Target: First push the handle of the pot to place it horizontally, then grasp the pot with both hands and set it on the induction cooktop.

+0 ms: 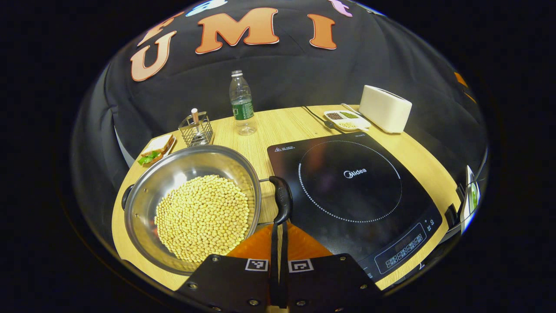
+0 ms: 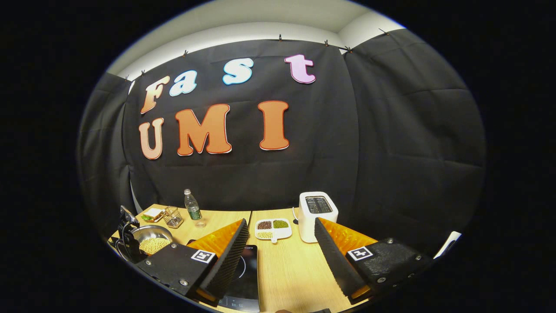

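Now the left gripper (image 1: pixel 278 243), fingers pressed together, noses against the pot's handle (image 1: pixel 282 200) to swing it; the pot (image 1: pixel 191 204) sits near the bench's left edge beside the induction cooktop (image 1: pixel 352 191); right gripper (image 2: pixel 281 256) waits spread.

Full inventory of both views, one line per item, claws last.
pot: 1, steel, table left, full of pale beans
pot handle: 1, black, at left claw's tips
induction cooktop: 1, black, right of pot
bottle: 1, clear, behind pot
wire caddy: 1, metal, back left
sandwich plate: 1, back left
divided dish: 1, white, by toaster
toaster: 1, white, back right
left claw: shut
right claw: open, above table
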